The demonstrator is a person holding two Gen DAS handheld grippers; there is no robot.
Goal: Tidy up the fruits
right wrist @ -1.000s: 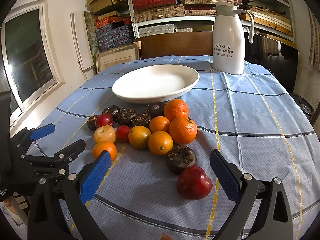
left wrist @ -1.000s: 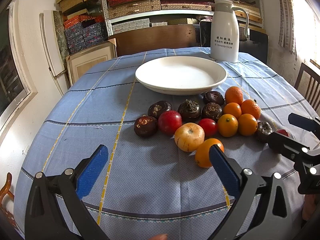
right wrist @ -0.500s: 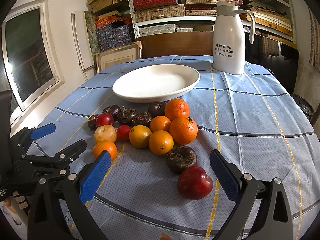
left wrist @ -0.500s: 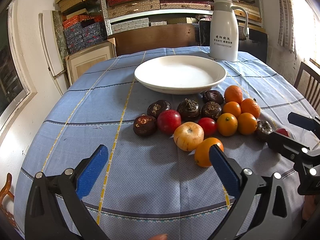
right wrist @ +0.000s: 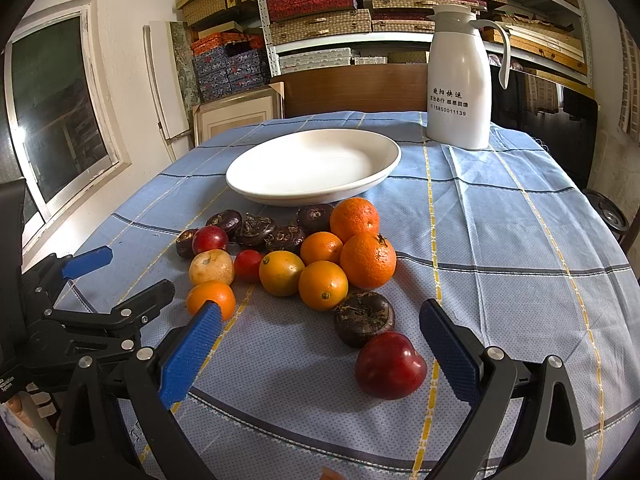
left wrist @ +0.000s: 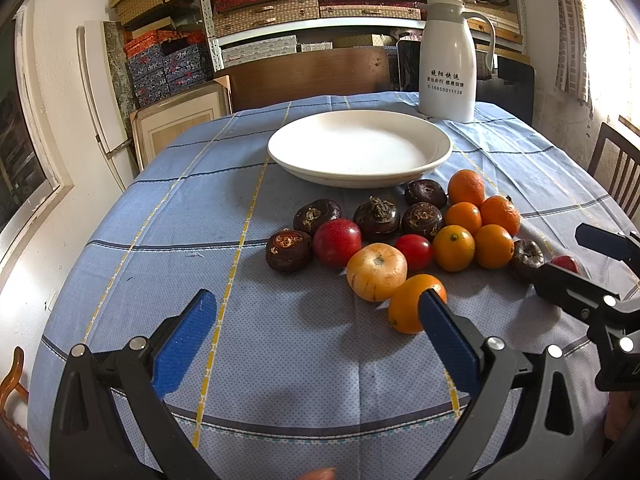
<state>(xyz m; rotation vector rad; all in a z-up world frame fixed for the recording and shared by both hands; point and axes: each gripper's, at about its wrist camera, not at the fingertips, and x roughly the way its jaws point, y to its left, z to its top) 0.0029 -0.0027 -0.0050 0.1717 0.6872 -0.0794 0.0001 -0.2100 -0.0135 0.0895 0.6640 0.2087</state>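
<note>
I see the fruit bunched on the blue checked tablecloth (left wrist: 168,208), just in front of the white plate (left wrist: 360,148), which holds nothing. From the left: dark brown water chestnuts (left wrist: 289,250), a red plum-like fruit (left wrist: 337,242), a pale yellow striped fruit (left wrist: 376,272) with a small red one (left wrist: 414,252) beside it, an orange fruit (left wrist: 408,304) nearest my left tool, then a tight cluster of oranges (right wrist: 367,259) touching one another. At the right end a lone water chestnut (right wrist: 364,318) touches a dark red apple (right wrist: 390,365). A white thermos jug (right wrist: 460,80) stands behind the plate.

My left gripper (left wrist: 316,316) is spread wide and holds nothing, hovering over bare cloth. My right gripper (right wrist: 320,328) is equally wide apart and empty; the apple lies between its blue pads (right wrist: 448,356), untouched.
</note>
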